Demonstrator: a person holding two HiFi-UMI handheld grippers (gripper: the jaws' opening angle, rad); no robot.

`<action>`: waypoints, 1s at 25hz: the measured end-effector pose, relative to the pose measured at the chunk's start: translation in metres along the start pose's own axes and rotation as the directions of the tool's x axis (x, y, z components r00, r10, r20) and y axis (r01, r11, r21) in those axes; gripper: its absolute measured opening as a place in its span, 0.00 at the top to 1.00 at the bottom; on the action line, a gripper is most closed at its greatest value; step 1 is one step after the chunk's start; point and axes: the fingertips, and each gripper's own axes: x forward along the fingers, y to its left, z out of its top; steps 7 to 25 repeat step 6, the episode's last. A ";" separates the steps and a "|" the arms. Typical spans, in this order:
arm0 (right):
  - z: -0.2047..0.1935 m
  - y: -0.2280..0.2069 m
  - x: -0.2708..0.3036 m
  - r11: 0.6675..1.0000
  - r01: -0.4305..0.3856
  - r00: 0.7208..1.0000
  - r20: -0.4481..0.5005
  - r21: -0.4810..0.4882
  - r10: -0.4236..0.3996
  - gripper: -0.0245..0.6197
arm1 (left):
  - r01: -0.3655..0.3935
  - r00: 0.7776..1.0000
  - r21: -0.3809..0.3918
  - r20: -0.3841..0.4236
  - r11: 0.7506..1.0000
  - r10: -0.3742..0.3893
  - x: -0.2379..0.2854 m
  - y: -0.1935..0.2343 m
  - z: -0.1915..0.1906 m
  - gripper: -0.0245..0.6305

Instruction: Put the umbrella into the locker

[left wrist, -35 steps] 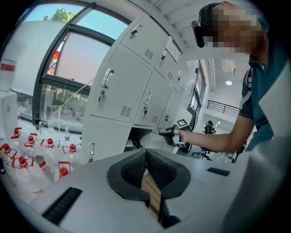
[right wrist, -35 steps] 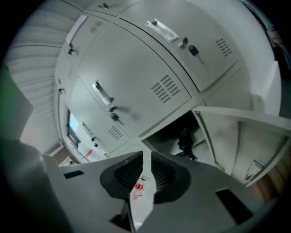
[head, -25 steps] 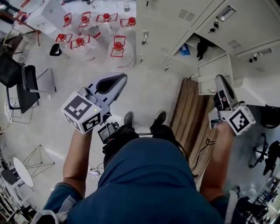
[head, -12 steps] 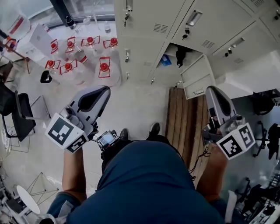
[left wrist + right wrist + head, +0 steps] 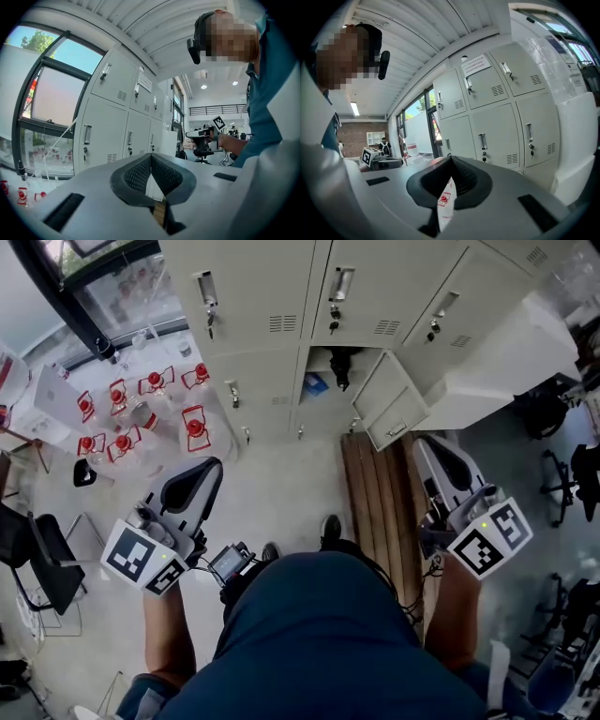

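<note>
The umbrella (image 5: 341,365) shows to me only as a small dark shape hanging inside the open compartment (image 5: 360,362) of the locker bank (image 5: 253,296), with a blue item (image 5: 316,383) just beside it on the left. That compartment's door (image 5: 392,401) swings out to the right, and its lower edge hangs over the far end of the slatted wooden bench (image 5: 375,474).

My left claw (image 5: 204,472) has its pads pressed together with nothing between them. My right claw (image 5: 429,448) is also closed and empty. The right one sits over the bench's right edge, near the open door's free corner but not touching it. Both claws are well apart from the compartment mouth.

Bare floor (image 5: 281,484) lies between the bench and the cluster of red-capped water jugs (image 5: 192,423) on the left, giving me a clear lane straight up to the lockers. Office chairs (image 5: 553,409) crowd the far right.
</note>
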 end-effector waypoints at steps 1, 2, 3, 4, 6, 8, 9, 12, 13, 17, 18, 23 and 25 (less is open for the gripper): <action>0.000 0.000 -0.002 1.000 0.008 1.000 0.002 0.001 -0.008 0.90 | 0.007 1.000 0.000 0.001 1.000 -0.007 0.000 -0.001 0.000 0.93; 0.000 0.000 -0.004 1.000 0.013 1.000 0.003 0.002 -0.013 0.90 | 0.012 1.000 0.000 0.001 1.000 -0.012 0.000 -0.001 0.000 0.93; 0.000 0.001 -0.005 1.000 0.017 1.000 0.004 0.002 -0.017 0.90 | 0.015 1.000 -0.001 0.001 1.000 -0.015 0.000 -0.002 0.000 0.93; 0.000 0.002 -0.005 1.000 0.020 1.000 0.004 0.002 -0.020 0.90 | 0.018 1.000 -0.002 0.000 1.000 -0.018 -0.001 -0.002 0.000 0.93; 0.001 0.003 -0.006 1.000 0.024 1.000 0.004 0.002 -0.024 0.90 | 0.023 1.000 -0.006 -0.003 1.000 -0.023 -0.002 -0.003 -0.001 0.93; 0.001 0.003 -0.006 1.000 0.024 1.000 0.004 0.002 -0.024 0.90 | 0.023 1.000 -0.006 -0.003 1.000 -0.023 -0.002 -0.003 -0.001 0.93; 0.001 0.003 -0.006 1.000 0.024 1.000 0.004 0.002 -0.024 0.90 | 0.023 1.000 -0.006 -0.003 1.000 -0.023 -0.002 -0.003 -0.001 0.93; 0.001 0.003 -0.006 1.000 0.024 1.000 0.004 0.002 -0.024 0.90 | 0.023 1.000 -0.006 -0.003 1.000 -0.023 -0.002 -0.003 -0.001 0.93; 0.001 0.003 -0.006 1.000 0.024 1.000 0.004 0.002 -0.024 0.90 | 0.023 1.000 -0.006 -0.003 1.000 -0.023 -0.002 -0.003 -0.001 0.93; 0.001 0.003 -0.006 1.000 0.024 1.000 0.004 0.002 -0.024 0.90 | 0.023 1.000 -0.006 -0.003 1.000 -0.023 -0.002 -0.003 -0.001 0.93; 0.001 0.003 -0.006 1.000 0.024 1.000 0.004 0.002 -0.024 0.90 | 0.023 1.000 -0.006 -0.003 1.000 -0.023 -0.002 -0.003 -0.001 0.93; 0.001 0.003 -0.006 1.000 0.024 1.000 0.004 0.002 -0.024 0.90 | 0.023 1.000 -0.006 -0.003 1.000 -0.023 -0.002 -0.003 -0.001 0.93; 0.001 0.003 -0.006 1.000 0.024 1.000 0.004 0.002 -0.024 0.90 | 0.023 1.000 -0.006 -0.003 1.000 -0.023 -0.002 -0.003 -0.001 0.93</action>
